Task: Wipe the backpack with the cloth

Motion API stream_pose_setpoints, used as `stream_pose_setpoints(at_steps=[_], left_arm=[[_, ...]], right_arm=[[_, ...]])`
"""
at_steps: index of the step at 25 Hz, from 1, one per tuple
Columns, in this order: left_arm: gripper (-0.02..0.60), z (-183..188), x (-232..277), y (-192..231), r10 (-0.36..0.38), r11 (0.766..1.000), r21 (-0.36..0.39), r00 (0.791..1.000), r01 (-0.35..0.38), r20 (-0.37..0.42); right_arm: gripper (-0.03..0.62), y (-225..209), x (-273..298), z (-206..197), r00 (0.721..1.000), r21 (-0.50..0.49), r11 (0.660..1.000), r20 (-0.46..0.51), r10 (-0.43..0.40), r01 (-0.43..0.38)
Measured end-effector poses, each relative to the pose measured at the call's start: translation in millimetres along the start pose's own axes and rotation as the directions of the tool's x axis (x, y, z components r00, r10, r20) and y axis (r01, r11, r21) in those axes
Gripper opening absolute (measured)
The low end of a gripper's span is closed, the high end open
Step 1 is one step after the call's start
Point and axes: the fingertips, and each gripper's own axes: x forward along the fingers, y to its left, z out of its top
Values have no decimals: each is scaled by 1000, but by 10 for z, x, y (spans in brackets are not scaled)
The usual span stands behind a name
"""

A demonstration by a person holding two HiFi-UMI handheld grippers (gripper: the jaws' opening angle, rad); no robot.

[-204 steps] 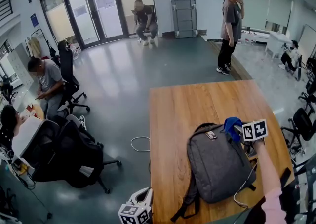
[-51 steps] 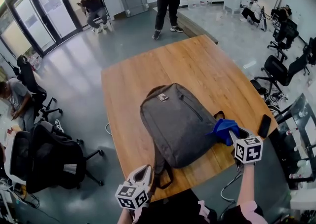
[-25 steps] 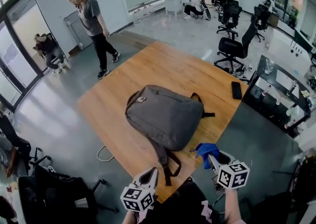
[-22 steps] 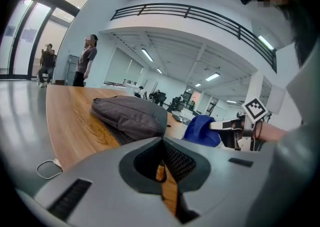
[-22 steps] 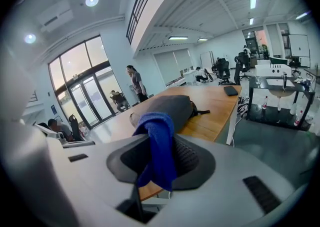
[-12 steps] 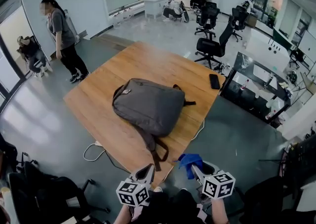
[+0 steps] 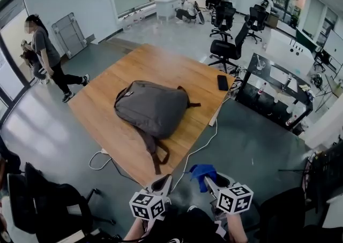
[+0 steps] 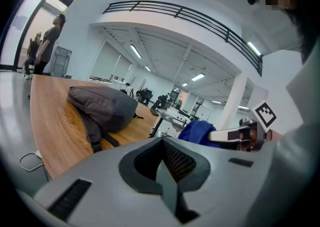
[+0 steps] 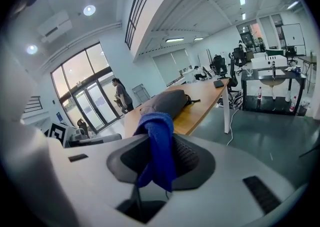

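Right gripper (image 7: 208, 184) pinches the limp, light blue cloth (image 7: 199, 172) by a fold, left gripper (image 7: 161, 184) pressed together and empty, while the soft grey backpack (image 7: 150, 105) lies flat well beyond on the wooden table (image 7: 161, 57), likely to slide unless steadied.

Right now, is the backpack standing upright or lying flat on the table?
Lying flat: the backpack rests broad side down on the table.

The left gripper (image 7: 162, 181) and right gripper (image 7: 208, 183) are pale grey, with dark ribbed pads (image 8: 173, 161) inside. Each carries a white cube (image 7: 146, 205) with black squares.
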Motion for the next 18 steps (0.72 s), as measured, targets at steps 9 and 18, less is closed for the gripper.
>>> stream_pose_setpoints(at_steps=[9, 18], left_arm=[[-2, -62, 111, -424, -17, 999, 45, 1000, 16, 4], [-2, -74, 163, -526, -17, 998, 61, 1000, 17, 5]], right_arm=[[121, -117, -226, -137, 1000, -17, 999, -3, 28, -28], [121, -130, -253, -181, 998, -39, 998, -18, 52, -53]])
